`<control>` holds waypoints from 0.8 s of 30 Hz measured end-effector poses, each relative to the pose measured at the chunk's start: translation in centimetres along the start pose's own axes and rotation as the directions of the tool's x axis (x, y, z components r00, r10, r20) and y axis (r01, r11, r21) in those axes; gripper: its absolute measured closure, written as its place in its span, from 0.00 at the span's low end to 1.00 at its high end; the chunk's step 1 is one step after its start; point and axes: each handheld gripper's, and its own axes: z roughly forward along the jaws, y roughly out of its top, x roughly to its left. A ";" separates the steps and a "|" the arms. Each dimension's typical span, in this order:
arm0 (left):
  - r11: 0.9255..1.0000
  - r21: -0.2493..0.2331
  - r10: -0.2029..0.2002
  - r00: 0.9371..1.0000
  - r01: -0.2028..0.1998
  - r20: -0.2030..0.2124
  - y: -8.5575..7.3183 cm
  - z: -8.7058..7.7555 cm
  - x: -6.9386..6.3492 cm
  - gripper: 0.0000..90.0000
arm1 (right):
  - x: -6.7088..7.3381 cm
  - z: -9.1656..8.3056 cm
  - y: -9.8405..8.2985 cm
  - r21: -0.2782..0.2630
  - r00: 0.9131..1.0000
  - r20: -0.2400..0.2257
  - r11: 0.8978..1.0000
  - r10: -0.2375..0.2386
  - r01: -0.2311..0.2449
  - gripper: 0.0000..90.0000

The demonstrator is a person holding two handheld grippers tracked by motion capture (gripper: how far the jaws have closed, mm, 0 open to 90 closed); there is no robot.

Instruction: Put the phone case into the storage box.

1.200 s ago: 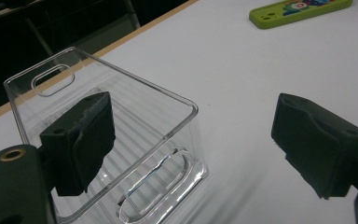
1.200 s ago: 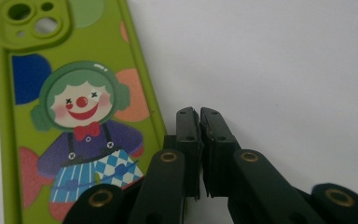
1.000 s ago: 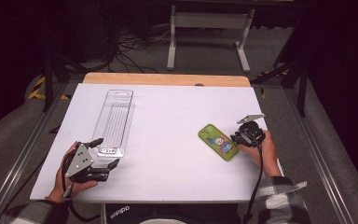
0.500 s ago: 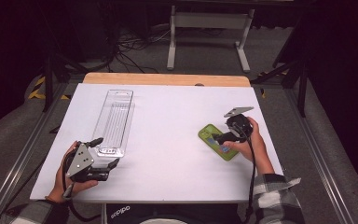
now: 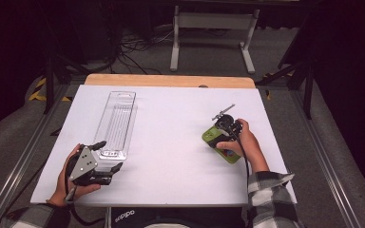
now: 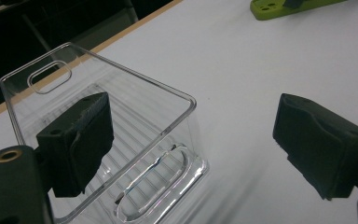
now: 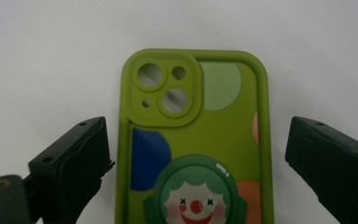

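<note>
A green phone case (image 7: pixel 200 135) with a clown face and coloured dots lies flat on the white table top (image 5: pixel 171 118), at the right (image 5: pixel 210 137). My right gripper (image 7: pixel 196 154) hangs over it. Its jaws have just been opening and now stand open, one pad (image 7: pixel 81 154) on each side of the case, neither touching it. A long clear plastic package (image 5: pixel 116 123) lies at the left. My left gripper (image 5: pixel 109 156) is open at its near end, with one pad (image 6: pixel 81 140) over the clear shell (image 6: pixel 121 107) and the other over bare table.
A wooden strip (image 5: pixel 171 80) runs along the table's far edge. A white metal stand (image 5: pixel 209 28) and cables sit on the floor beyond it. Metal rails flank the table on both sides. The green case (image 6: pixel 279 7) lies far across from my left gripper.
My right gripper has moved left from the case's right end to over the case. The left hand and the clear package have stayed put.
</note>
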 end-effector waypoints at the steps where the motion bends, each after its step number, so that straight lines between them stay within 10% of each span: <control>1: 1.000 0.002 0.001 1.000 -0.001 0.000 0.0 0.0 0.0 0.14 | -0.1 0.3 0.2 0.000 1.000 -0.005 1.000 -0.001 0.001 0.09; 24: 1.000 0.023 0.012 1.000 -0.012 0.024 -0.1 0.3 -0.3 0.14 | 0.2 1.2 1.0 -0.020 1.000 -0.008 0.999 -0.028 0.027 0.18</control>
